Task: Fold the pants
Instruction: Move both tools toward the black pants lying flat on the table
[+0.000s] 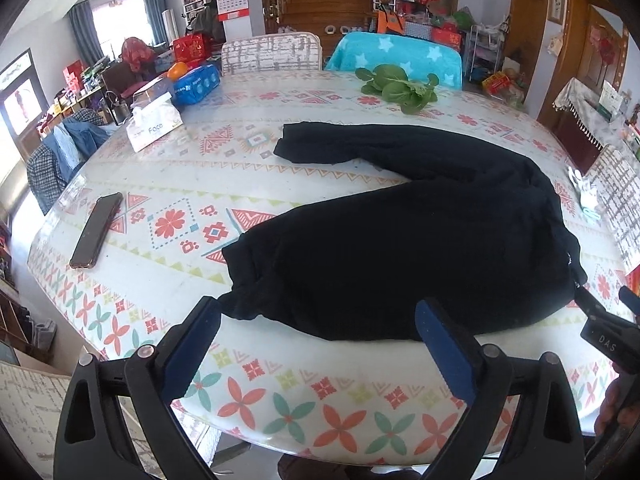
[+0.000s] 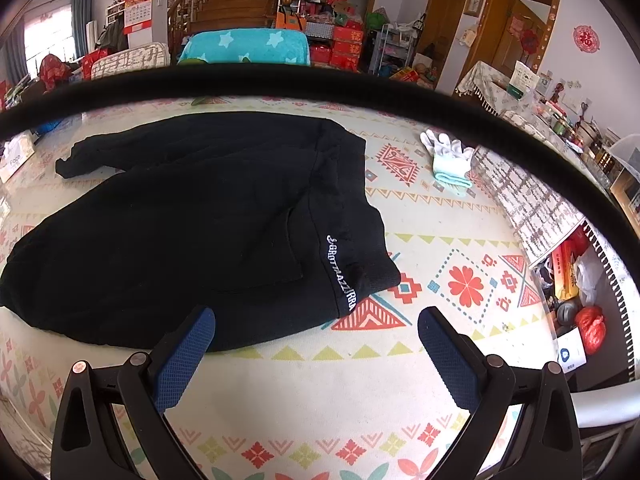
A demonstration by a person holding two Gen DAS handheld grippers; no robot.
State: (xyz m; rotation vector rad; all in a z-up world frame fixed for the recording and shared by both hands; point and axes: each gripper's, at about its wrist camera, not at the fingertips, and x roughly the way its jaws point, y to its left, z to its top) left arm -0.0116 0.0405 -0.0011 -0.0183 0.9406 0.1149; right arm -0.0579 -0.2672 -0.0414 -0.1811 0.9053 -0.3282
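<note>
Black pants (image 1: 400, 240) lie spread on the patterned table (image 1: 180, 184), legs reaching toward the left and far side, waistband at the right. In the right wrist view the pants (image 2: 200, 220) show white lettering down the waistband edge. My left gripper (image 1: 318, 320) is open, hovering just above the near edge of a pant leg, with nothing between its blue pads. My right gripper (image 2: 316, 328) is open too, low over the table beside the waistband corner, its left pad over the fabric's edge. The right gripper's tip (image 1: 608, 316) also shows at the right edge of the left wrist view.
A phone (image 1: 96, 230) lies left of the pants. A tissue box (image 1: 154, 124), a blue pack (image 1: 198, 86) and leafy greens (image 1: 400, 86) sit farther back. White gloves (image 2: 450, 158) rest right of the waistband. Chairs ring the table; a black cable (image 2: 280, 76) crosses the right view.
</note>
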